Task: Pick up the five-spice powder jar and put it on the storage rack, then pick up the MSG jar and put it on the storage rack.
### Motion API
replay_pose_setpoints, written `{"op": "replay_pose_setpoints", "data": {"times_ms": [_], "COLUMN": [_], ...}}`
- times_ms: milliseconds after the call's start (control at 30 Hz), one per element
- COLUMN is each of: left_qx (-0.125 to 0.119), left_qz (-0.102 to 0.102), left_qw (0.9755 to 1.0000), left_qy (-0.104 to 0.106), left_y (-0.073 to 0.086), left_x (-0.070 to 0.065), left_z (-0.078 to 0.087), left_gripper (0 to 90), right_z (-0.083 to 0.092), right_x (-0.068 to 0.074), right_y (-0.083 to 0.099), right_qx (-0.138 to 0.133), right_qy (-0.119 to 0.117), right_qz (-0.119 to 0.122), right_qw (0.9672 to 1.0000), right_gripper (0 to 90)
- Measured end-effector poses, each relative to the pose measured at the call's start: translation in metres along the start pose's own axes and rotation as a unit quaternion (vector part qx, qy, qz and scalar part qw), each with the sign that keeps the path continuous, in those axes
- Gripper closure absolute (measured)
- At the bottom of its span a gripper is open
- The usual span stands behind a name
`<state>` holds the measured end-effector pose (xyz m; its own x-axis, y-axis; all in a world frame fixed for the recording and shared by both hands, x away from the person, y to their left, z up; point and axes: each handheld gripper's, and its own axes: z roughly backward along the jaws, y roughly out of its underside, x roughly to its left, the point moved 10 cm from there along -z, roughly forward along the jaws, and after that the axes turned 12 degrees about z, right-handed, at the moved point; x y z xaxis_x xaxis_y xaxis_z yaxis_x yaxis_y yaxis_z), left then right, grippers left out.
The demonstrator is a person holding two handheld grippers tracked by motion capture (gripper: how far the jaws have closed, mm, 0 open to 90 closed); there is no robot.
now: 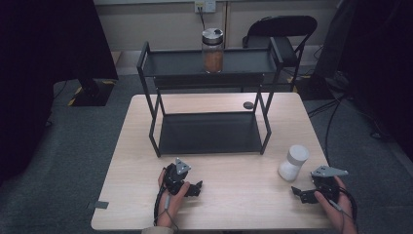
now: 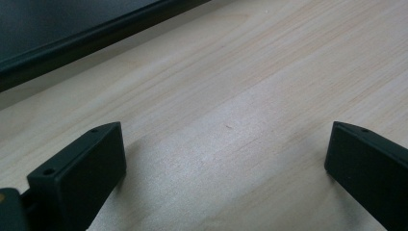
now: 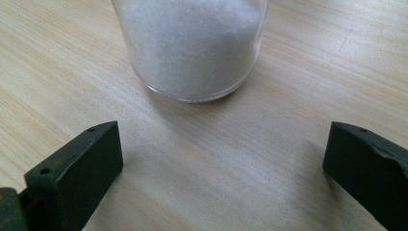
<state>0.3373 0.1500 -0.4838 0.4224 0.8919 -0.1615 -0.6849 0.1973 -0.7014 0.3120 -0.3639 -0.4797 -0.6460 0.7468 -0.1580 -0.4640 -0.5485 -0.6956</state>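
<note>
A black two-tier shelf rack [image 1: 209, 134] stands on the light wooden table [image 1: 126, 161]. On its top tier stands a glass jar of brown stuff [image 1: 213, 51] with a metal lid. A jar of white powder [image 1: 293, 162] [image 3: 190, 45] with a white lid stands on the table at the right. My left gripper [image 1: 198, 188] [image 2: 226, 168] rests low on the table in front of the rack, open, with bare wood between its jaws. My right gripper [image 1: 298, 193] [image 3: 223, 166] lies near the front right edge, open, with the white jar just beyond its jaws and apart from them.
A small dark round thing [image 1: 248, 105] lies on the table behind the rack's right leg. A black folding chair [image 1: 282, 34] stands behind the table. Cables [image 1: 336, 112] run over the grey carpet at the right. A strip of tape [image 1: 100, 204] marks the table's front left corner.
</note>
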Motion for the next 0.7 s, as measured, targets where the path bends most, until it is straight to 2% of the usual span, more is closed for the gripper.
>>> {"op": "replay_pose_setpoints", "data": {"times_ms": [500, 700], "left_qx": [-0.001, -0.001], "left_qz": [0.0, 0.0], "left_qw": [1.0, 1.0], "left_qy": [0.0, 0.0], "left_y": [0.0001, 0.0002], "left_x": [-0.0001, -0.0001], "left_z": [0.0, -0.0001], "left_gripper": [0.0, 0.0], "right_z": [-0.0003, -0.0006], "right_x": [0.0001, -0.0019], "right_y": [-0.0005, -0.0002], "right_qx": [0.001, -0.002], "right_qy": [0.0, -0.008], "right_qz": [0.0, 0.008], "right_qw": [1.0, 0.9999], "right_gripper": [0.0, 0.0]}}
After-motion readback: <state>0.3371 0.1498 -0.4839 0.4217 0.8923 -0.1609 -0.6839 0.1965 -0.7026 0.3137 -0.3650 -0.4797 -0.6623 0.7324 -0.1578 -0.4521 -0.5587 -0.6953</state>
